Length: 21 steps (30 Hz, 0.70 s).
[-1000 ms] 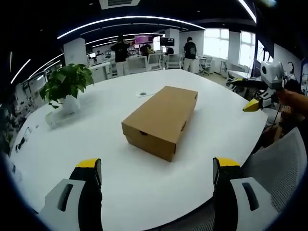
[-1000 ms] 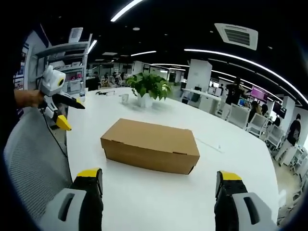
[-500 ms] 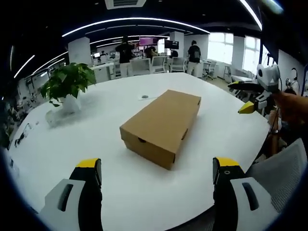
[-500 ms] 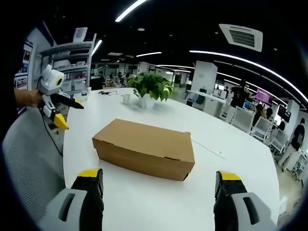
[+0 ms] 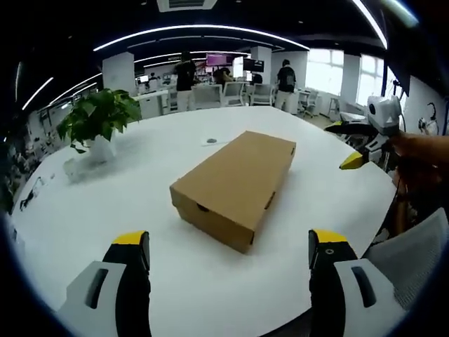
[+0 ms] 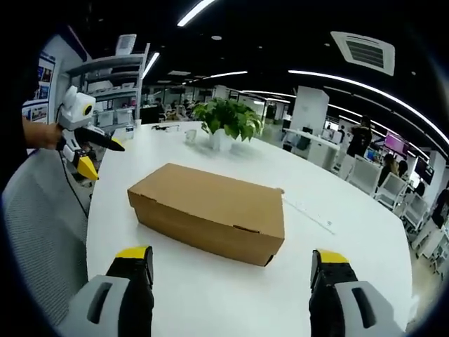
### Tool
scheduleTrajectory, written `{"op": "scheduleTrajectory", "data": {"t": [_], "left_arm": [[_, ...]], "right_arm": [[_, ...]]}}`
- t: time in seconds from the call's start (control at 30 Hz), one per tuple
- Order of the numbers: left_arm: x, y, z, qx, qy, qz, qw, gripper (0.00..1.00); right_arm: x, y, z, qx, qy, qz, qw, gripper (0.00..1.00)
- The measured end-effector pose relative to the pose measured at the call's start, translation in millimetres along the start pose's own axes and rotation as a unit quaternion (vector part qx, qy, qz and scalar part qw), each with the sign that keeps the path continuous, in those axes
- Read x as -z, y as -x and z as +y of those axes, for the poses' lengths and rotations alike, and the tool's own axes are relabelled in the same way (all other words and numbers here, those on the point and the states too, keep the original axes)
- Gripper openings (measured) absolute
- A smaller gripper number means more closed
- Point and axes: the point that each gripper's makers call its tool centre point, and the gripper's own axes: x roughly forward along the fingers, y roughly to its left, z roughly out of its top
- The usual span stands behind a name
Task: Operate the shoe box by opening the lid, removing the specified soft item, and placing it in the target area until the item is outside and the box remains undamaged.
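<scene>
Work on the task has not begun, as far as these pictures show: the plain brown cardboard shoe box (image 5: 233,184) sits shut on the round white table (image 5: 91,210), its lid fully down, and the soft item to be removed is hidden inside. In the left gripper view the box lies at the centre of the frame, one short end turned toward the camera; in the right gripper view it sits at centre too (image 6: 210,210), a long side facing.

Left gripper (image 5: 229,254), at the bottom of its own view, has its yellow-tipped jaws spread wide and empty, well short of the box. Right gripper (image 6: 230,268) shows the same: jaws wide apart, holding nothing, box ahead between them but untouched.

A leafy green plant in a white pot (image 5: 98,125) stands at the upper left of the left gripper view.

Everything is still to do: lifting the lid, taking out the item, setting it down in the target area.
</scene>
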Motion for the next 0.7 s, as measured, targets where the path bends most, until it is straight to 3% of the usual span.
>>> {"op": "scheduleTrajectory", "data": {"t": [0.23,0.7], "left_arm": [[1.8,-14,-9.6,0.01,0.01,0.005,0.9999,0.95],[3.9,-42,-17.0,0.012,0.034,0.01,0.9993,0.86]], "right_arm": [[-4.3,-17,-11,-0.017,0.002,-0.017,0.9997,0.87],[6.8,-49,-20,-0.046,0.0,0.007,0.9989,0.8]]}}
